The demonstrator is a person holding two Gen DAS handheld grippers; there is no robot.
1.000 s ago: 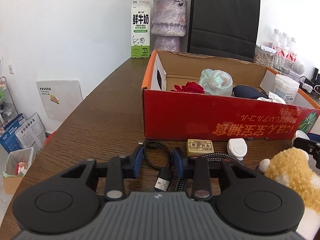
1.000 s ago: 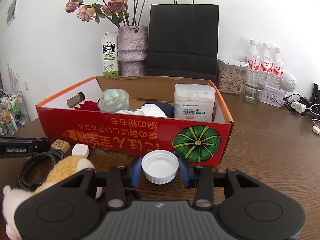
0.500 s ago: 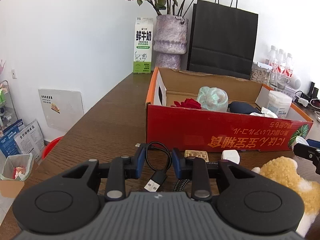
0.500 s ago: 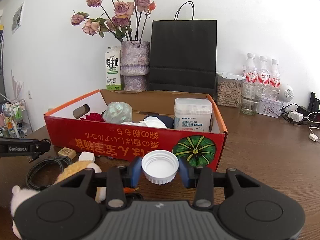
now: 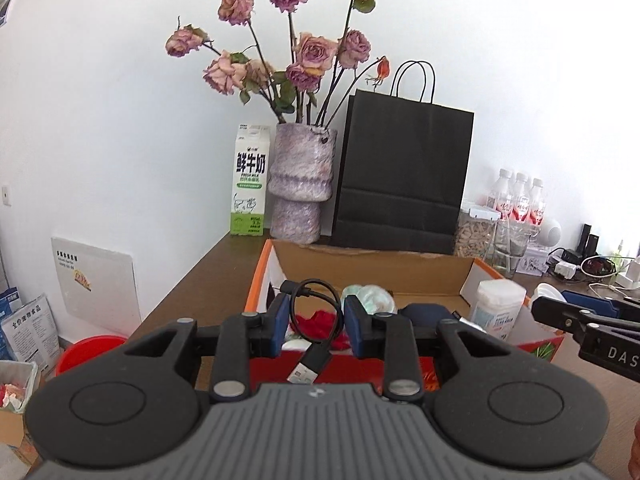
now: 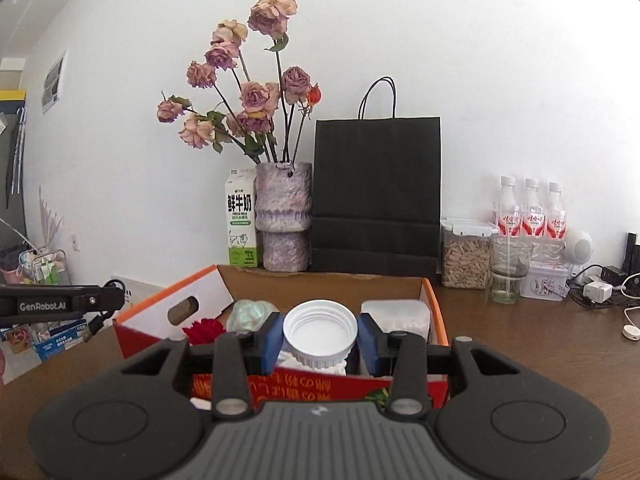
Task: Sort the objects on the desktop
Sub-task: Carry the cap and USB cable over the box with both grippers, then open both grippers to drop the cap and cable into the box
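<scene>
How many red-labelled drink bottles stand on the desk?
3: left bottle, middle bottle and right bottle, side by side at the wall behind the pellet jar and glass. More could be hidden.

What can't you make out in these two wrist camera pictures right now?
- Left wrist view: the front wall of the red cardboard box is mostly hidden behind the left gripper, which holds the looped black USB cable.
- Right wrist view: the box floor below the white ribbed plastic cap is hidden by the cap and the right gripper.
- Both views: the tabletop close to the grippers is covered by their bodies.
- Small print on the milk carton is too small to read.
</scene>
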